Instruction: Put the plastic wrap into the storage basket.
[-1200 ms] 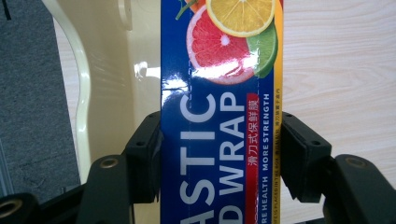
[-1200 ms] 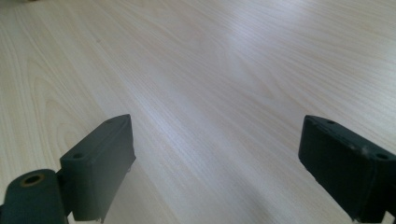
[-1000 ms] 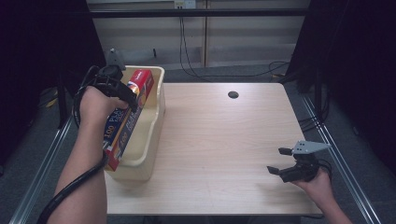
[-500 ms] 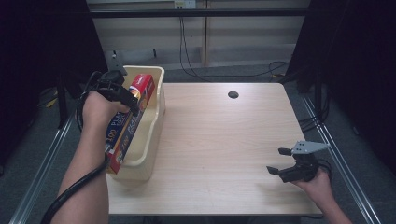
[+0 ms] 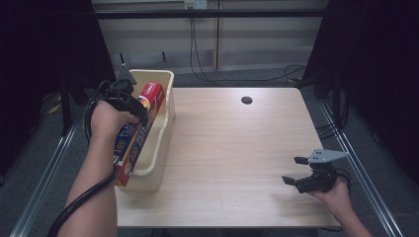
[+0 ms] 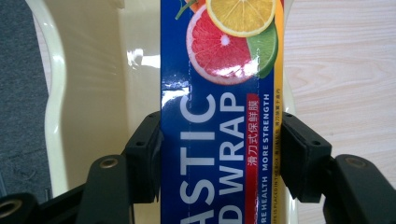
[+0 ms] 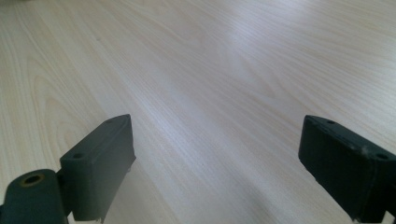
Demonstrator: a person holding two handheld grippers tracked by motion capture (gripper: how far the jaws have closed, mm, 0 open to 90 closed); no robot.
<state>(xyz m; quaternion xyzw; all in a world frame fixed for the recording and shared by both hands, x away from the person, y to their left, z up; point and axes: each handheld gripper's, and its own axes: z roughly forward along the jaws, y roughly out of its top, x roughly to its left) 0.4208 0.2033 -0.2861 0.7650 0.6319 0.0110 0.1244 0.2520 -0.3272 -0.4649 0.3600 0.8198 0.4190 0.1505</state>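
Box (image 5: 139, 126) of wrap sat in our left gripper (image 5: 129, 101), squeezed tight, at the left of the frame. We had tipped it up over the tub (image 5: 165, 129). Right gripper (image 5: 295, 171) waited wide open, holding nothing.

Table (image 5: 232, 158): light wood-grain top, rectangular, with a small dark round hole (image 5: 246, 100) near the far edge. Cream plastic bin (image 5: 165, 118) stands on the table at its left edge, well apart from the hole, long side along that edge.
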